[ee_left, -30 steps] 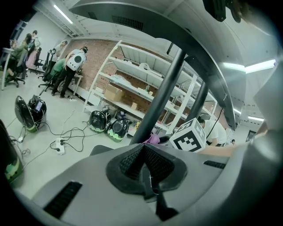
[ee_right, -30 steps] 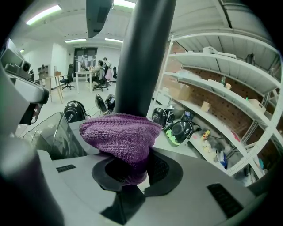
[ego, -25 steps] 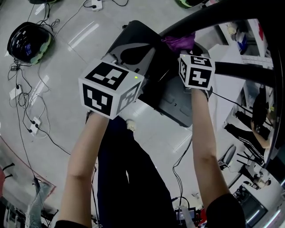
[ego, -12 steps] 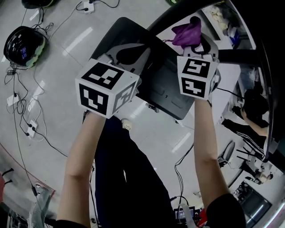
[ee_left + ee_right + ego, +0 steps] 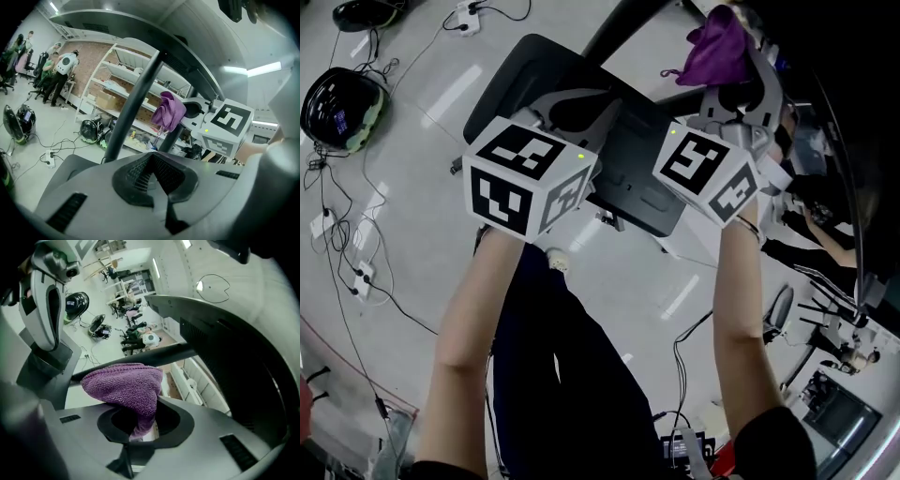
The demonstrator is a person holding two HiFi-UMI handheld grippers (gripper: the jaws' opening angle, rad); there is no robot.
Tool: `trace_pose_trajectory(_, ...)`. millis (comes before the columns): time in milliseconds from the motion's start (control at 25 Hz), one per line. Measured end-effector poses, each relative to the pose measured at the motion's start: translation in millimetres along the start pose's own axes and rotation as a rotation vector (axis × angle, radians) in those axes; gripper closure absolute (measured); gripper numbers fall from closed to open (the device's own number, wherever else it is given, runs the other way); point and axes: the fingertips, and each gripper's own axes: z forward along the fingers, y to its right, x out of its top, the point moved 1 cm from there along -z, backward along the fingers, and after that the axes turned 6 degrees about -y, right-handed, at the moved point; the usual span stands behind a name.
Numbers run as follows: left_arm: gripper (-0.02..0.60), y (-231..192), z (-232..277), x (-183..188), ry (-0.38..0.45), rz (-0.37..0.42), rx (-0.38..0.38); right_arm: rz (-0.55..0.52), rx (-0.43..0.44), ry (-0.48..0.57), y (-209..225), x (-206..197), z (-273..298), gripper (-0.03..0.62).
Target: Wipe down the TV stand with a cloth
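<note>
Right gripper [image 5: 140,425] had carried the purple cloth [image 5: 718,52] farther up beside the upright pole of the TV stand [image 5: 517,82], its jaws clamped on a fold of it; contact with the pole could not be judged. Left gripper [image 5: 151,161], jaws together and empty, hung above the stand's base.

A: How do the arms sit?
B: The left forearm [image 5: 473,314] and right forearm [image 5: 736,319] are bare and stretch forward, well apart, each hand hidden under its marker cube.
A: And the left gripper [image 5: 151,161]?
B: Its jaws are pressed together with nothing between them.
A: The right gripper [image 5: 140,420]?
B: It is raised higher and tilted, its cube [image 5: 705,169] turned at an angle. The jaws are clamped on a purple cloth [image 5: 124,386], which bunches up above the tips.
</note>
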Motion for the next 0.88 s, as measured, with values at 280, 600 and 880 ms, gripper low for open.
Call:
trace_pose_trajectory(280,0.575,9,3,15,0.003,0.027,-0.022,-0.088,-0.220,-0.001,45,-2,-4,0.505)
trace_pose_trajectory(600,0.575,21,8,10,-0.006,0.021,-0.028,-0.140,-0.237,-0.087,50,-36,2,0.507)
trace_pose_trajectory(880,0.575,18,14,-2,-0.022,0.006,-0.027,-0.152,-0.181,-0.103,22,-48,10,0.507)
